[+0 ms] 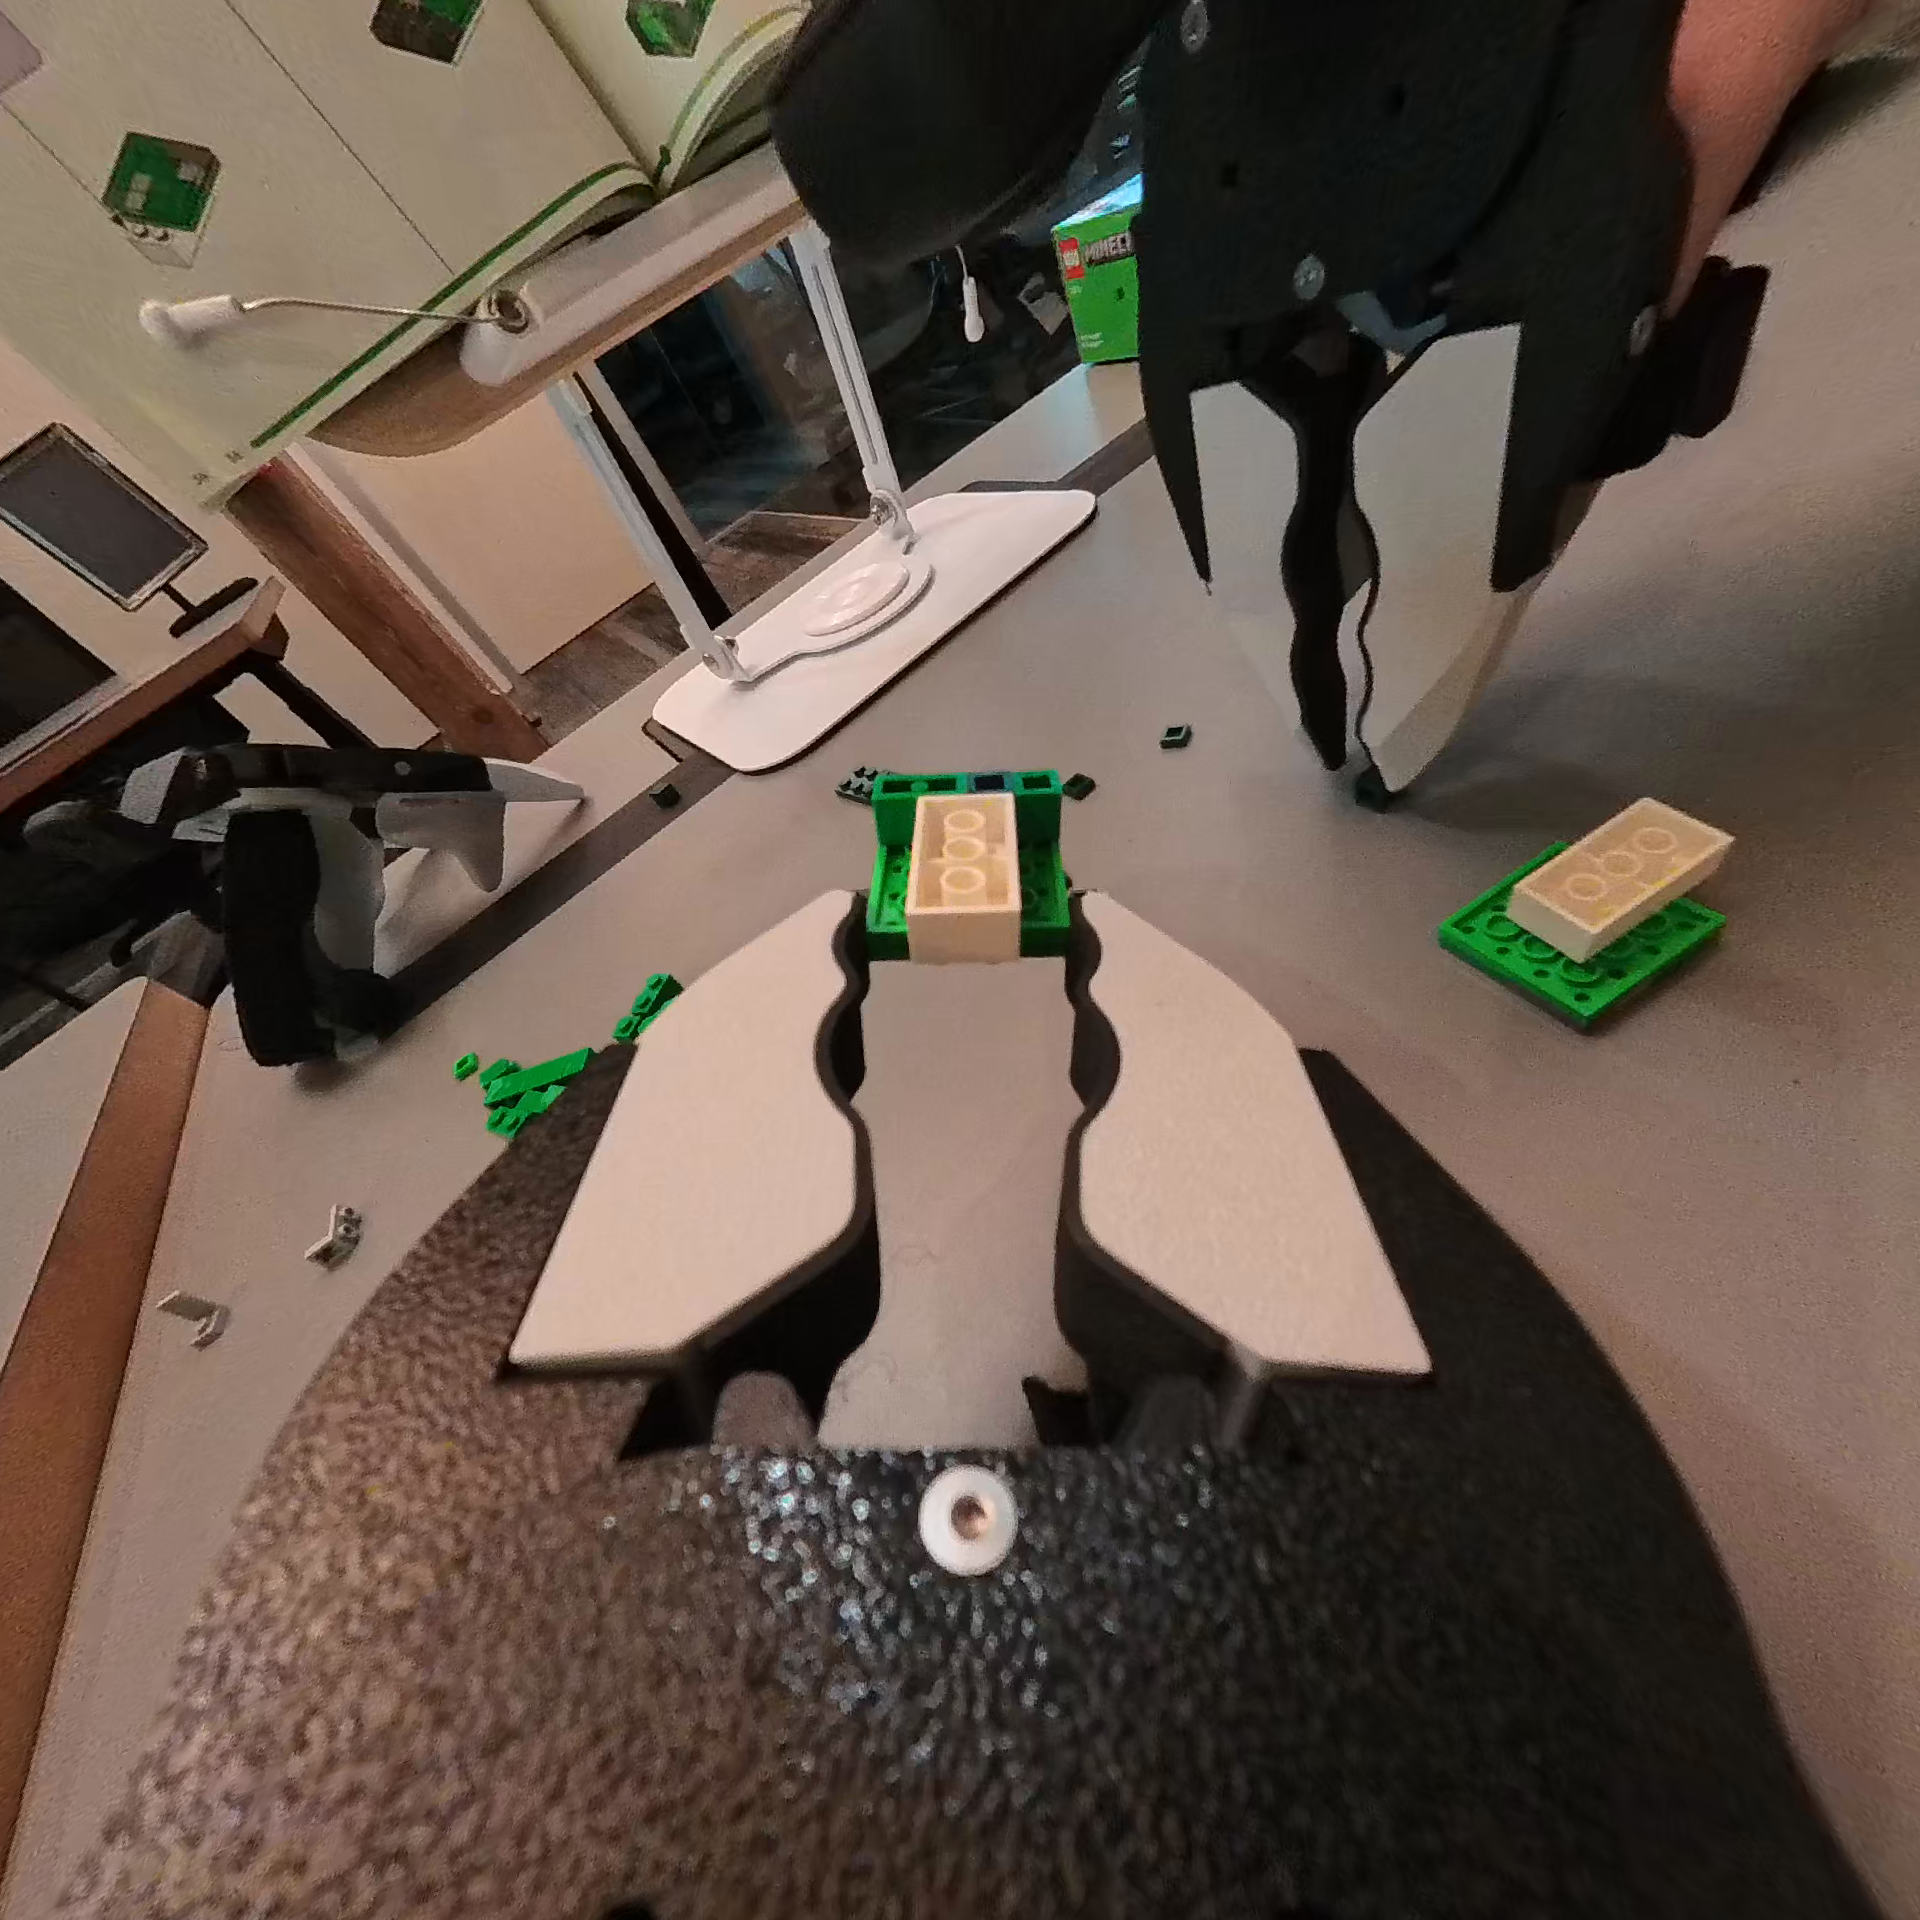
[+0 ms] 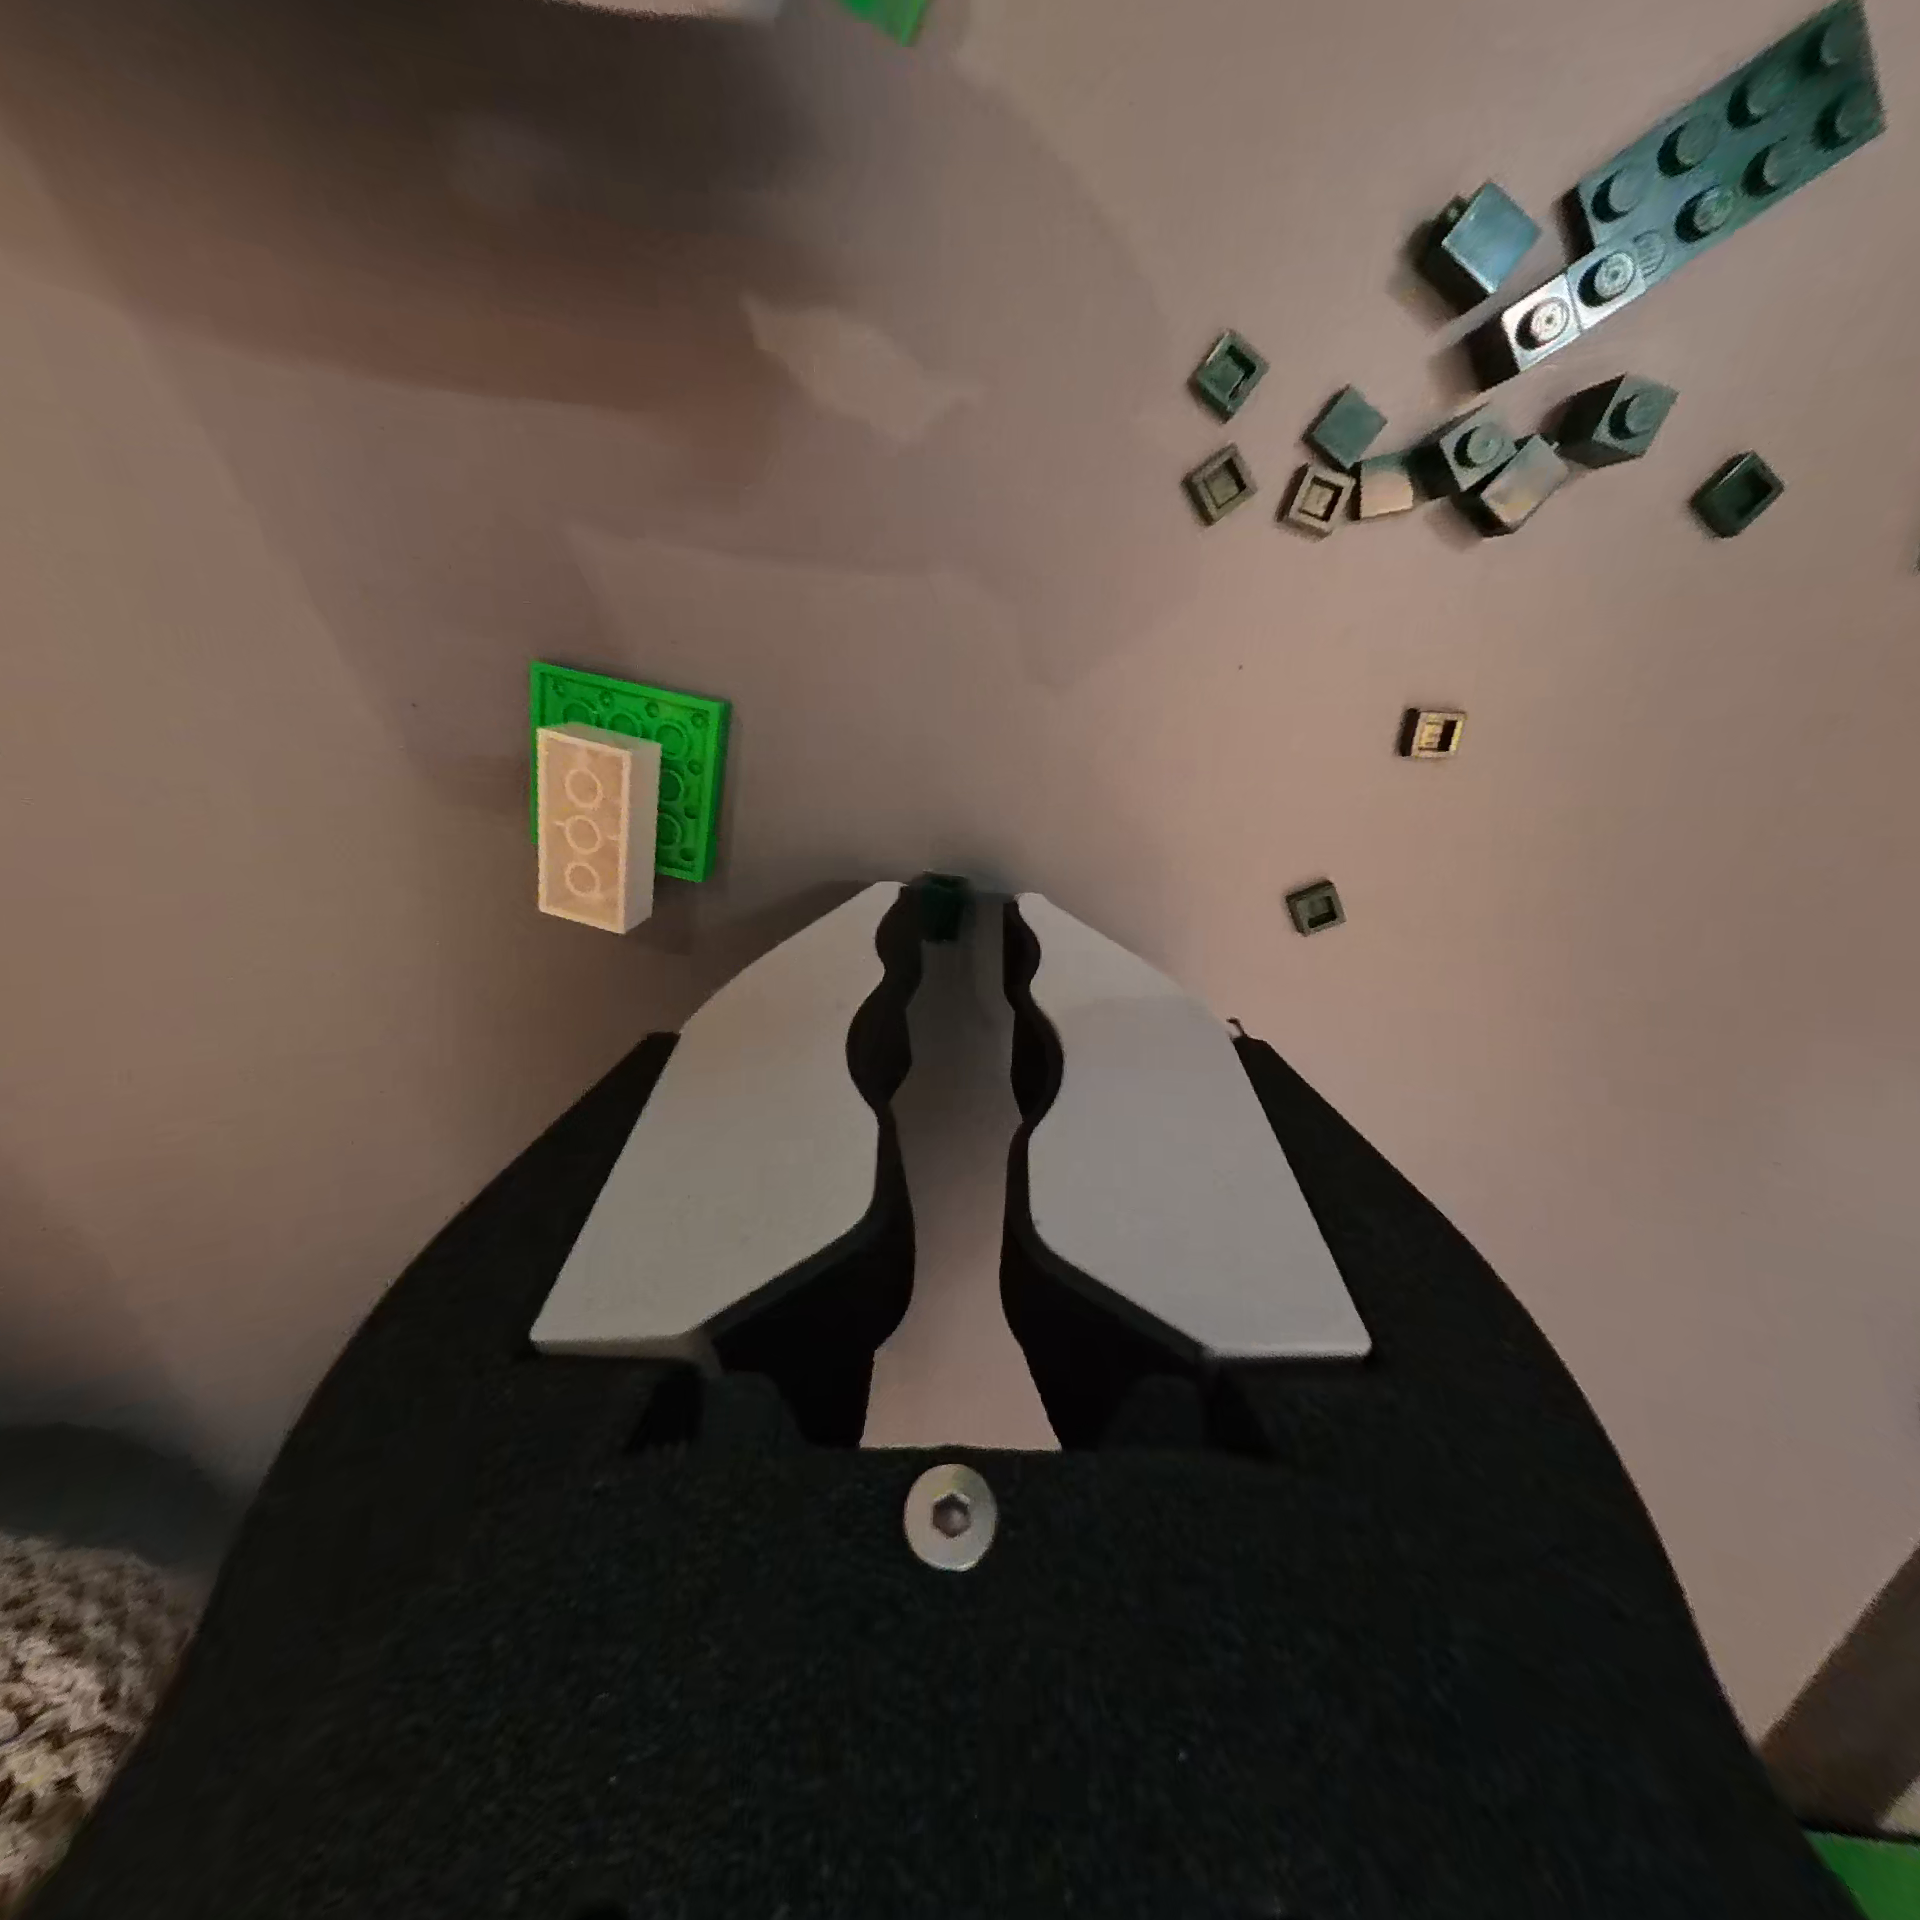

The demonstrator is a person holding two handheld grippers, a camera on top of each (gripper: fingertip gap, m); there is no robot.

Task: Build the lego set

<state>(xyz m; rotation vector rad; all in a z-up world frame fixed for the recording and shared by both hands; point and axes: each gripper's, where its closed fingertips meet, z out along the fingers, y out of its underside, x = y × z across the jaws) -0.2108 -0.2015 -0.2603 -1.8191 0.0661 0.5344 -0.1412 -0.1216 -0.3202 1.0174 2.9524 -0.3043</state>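
The right gripper [image 2: 945,902] points down at the grey table [image 2: 1143,779]; a small dark green piece [image 2: 941,906] sits between its narrowly parted tips, but shadow hides whether they touch it. More dark pieces [image 2: 1475,457] lie scattered far right, partly blurred. The left gripper [image 1: 971,914] is about half open, its tips clasping the sides of a green build [image 1: 971,883] topped by a white brick [image 1: 961,878]. Well to the right, a second white brick [image 1: 1616,873] rests tilted on a green plate [image 1: 1507,935].
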